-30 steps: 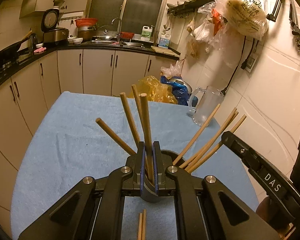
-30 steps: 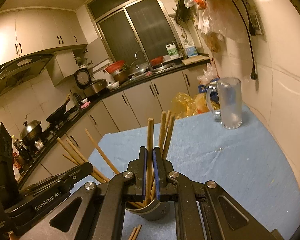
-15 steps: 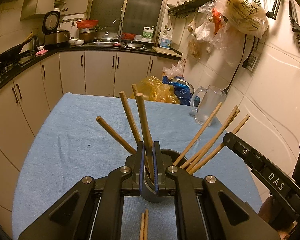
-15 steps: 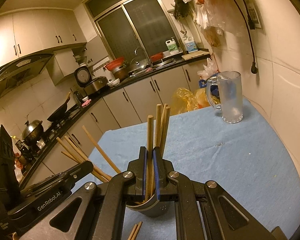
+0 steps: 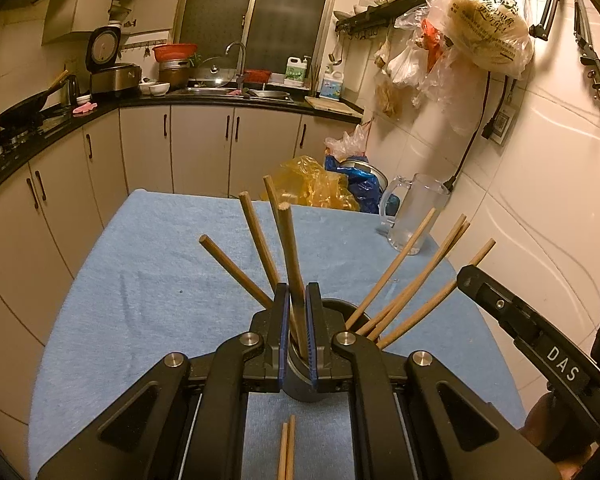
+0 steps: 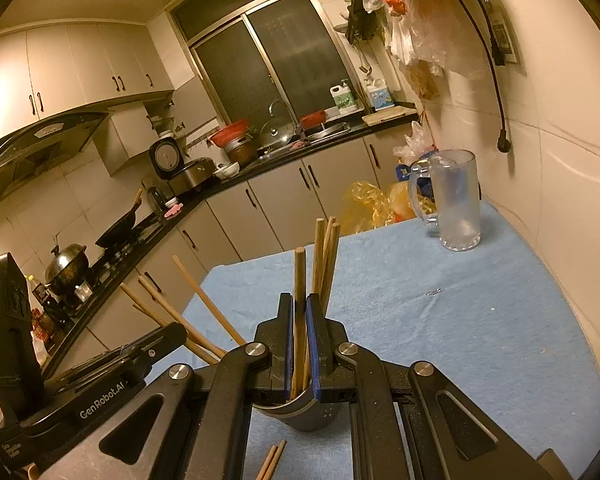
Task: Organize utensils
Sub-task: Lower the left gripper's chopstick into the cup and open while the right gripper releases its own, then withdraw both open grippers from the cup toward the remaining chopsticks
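The left gripper (image 5: 296,336) had its blue-lined fingers drawn nearly together, pinching one upright chopstick (image 5: 290,264) whose lower end dropped into the dark utensil holder (image 5: 300,384). The right gripper (image 6: 299,340) was closed just as narrowly on its own chopstick (image 6: 299,292), which likewise reached down into the holder (image 6: 308,416).

The holder stood on the blue cloth (image 5: 148,288) toward the table's near edge, with more chopsticks fanning out of it — some leaning left, a bundle (image 5: 416,276) leaning right. Two loose chopsticks (image 5: 287,450) lay flat on the cloth just in front of the holder, side by side.

The left wrist view alone showed the right gripper's body coming in from the right, marked DAS (image 5: 562,362). The right wrist view alone showed the left gripper's body at lower left, lettered GenRobot.AI (image 6: 104,398), and the holder's tilted metal rim. A glass mug (image 6: 454,200) stood at the table's far right corner, well apart from the holder.
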Action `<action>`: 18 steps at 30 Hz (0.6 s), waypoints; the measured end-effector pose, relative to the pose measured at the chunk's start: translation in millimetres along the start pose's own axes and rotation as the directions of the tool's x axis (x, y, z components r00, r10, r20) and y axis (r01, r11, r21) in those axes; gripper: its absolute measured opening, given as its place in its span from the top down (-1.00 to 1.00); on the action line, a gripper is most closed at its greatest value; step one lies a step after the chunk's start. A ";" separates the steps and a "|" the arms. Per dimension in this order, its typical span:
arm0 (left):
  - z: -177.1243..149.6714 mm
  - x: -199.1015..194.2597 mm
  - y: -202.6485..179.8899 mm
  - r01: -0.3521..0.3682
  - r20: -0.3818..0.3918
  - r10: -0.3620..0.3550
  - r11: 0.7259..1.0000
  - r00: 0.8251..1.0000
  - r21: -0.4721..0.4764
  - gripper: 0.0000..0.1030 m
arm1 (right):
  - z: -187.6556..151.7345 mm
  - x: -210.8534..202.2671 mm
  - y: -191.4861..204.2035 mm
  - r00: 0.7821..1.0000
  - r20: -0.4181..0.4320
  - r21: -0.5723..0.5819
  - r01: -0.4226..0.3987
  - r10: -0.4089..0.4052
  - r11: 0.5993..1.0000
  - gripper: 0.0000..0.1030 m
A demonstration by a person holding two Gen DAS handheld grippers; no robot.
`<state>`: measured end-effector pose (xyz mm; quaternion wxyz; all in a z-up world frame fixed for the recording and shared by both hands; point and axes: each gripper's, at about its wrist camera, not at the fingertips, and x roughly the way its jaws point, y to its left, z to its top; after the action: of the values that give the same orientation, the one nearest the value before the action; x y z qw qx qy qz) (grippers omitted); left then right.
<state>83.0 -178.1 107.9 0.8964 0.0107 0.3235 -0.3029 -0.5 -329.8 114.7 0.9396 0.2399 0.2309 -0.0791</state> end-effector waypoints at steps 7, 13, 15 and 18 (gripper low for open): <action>0.6 -10.7 -1.5 -0.006 0.012 0.006 1.000 1.000 0.001 0.85 | 0.6 -12.5 0.4 1.000 0.008 0.006 0.000 0.000 1.000 0.85; -2.0 -23.8 -0.7 -0.017 0.035 0.017 1.000 0.999 0.006 0.55 | -0.2 -23.2 -0.8 1.000 0.014 0.010 0.004 -0.004 1.000 0.67; -3.8 -31.4 1.6 -0.014 0.039 0.014 1.000 0.999 0.003 0.55 | -1.7 -28.0 -1.2 1.000 0.013 0.014 0.005 -0.005 1.000 0.62; -10.3 -44.6 9.2 -0.013 0.042 0.013 1.000 0.999 -0.007 0.55 | -7.9 -36.3 -2.6 1.000 0.004 0.012 0.007 -0.007 1.000 0.47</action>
<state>55.1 -144.5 124.3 0.9050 0.0032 0.3056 -0.2960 -36.3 -326.8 124.6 0.9383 0.2447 0.2295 -0.0842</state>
